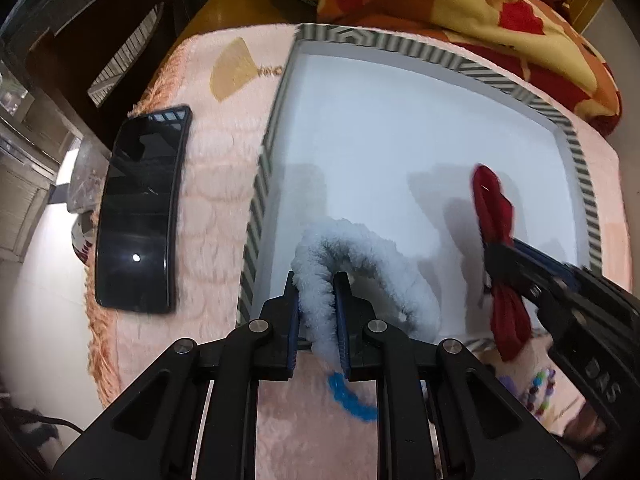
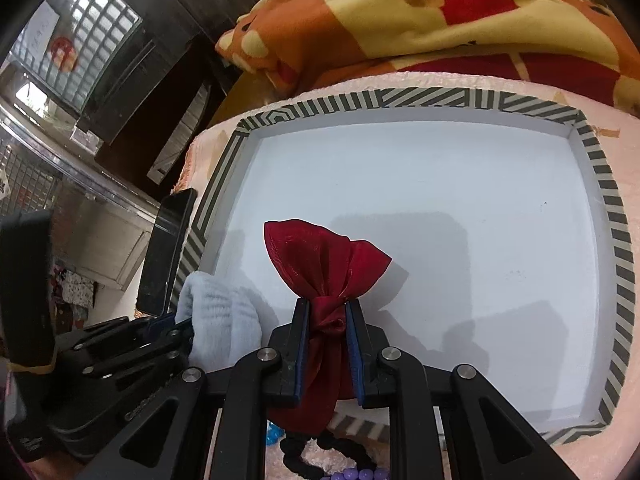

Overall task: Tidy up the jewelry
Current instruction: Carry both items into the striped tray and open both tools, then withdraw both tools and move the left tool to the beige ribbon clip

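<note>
A shallow white tray [image 1: 400,128] with a black-and-white striped rim sits on a pink fuzzy mat; it also shows in the right wrist view [image 2: 460,184]. My left gripper [image 1: 316,280] is shut on a fluffy white scrunchie [image 1: 360,248], held over the tray's near left corner. My right gripper [image 2: 327,310] is shut on the knot of a dark red satin bow [image 2: 320,260], held over the tray's near edge. The red bow [image 1: 494,208] and right gripper [image 1: 500,252] show at right in the left wrist view. The white scrunchie [image 2: 220,316] and left gripper [image 2: 168,326] show at left in the right wrist view.
A black phone [image 1: 140,208] lies on the mat left of the tray. A blue scrunchie [image 1: 352,400] and colored beads [image 1: 540,392] lie on the mat in front of the tray. A black hair tie [image 2: 320,456] and purple beads [image 2: 360,474] lie there too. A patterned blanket [image 2: 440,20] lies behind the tray.
</note>
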